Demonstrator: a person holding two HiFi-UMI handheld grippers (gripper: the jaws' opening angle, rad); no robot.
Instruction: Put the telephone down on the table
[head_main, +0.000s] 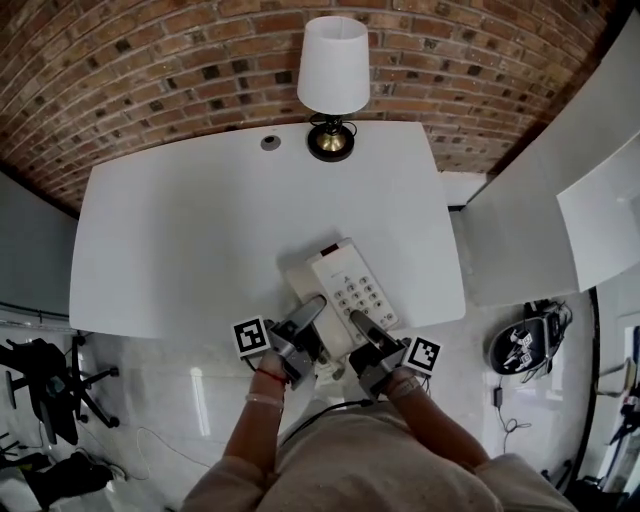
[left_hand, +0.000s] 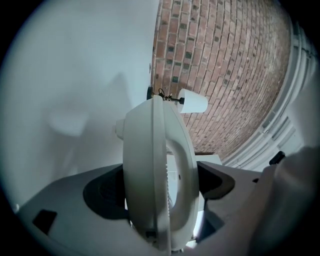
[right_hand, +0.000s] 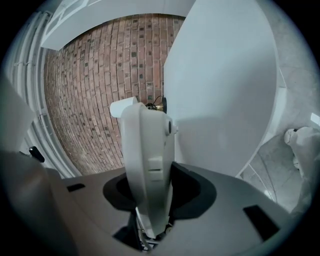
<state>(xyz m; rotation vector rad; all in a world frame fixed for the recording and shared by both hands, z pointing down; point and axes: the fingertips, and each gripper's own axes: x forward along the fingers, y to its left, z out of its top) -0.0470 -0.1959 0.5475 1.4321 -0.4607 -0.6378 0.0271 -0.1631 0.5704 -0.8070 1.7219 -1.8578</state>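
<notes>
A white desk telephone (head_main: 345, 285) with a grey keypad and its handset on the left side lies slanted at the front edge of the white table (head_main: 200, 230), its near end over the edge. My left gripper (head_main: 308, 315) is shut on the handset side and my right gripper (head_main: 360, 325) on the keypad side. In the left gripper view the telephone (left_hand: 150, 175) stands edge-on between the dark pads. The right gripper view shows the telephone (right_hand: 147, 165) clamped the same way. Whether it rests on the table I cannot tell.
A lamp (head_main: 333, 75) with a white shade stands at the table's far edge before a brick wall, beside a round cable hole (head_main: 270, 142). White panels (head_main: 540, 200) stand to the right. On the floor are a black chair (head_main: 40, 390), a dark bag (head_main: 525, 340) and cables.
</notes>
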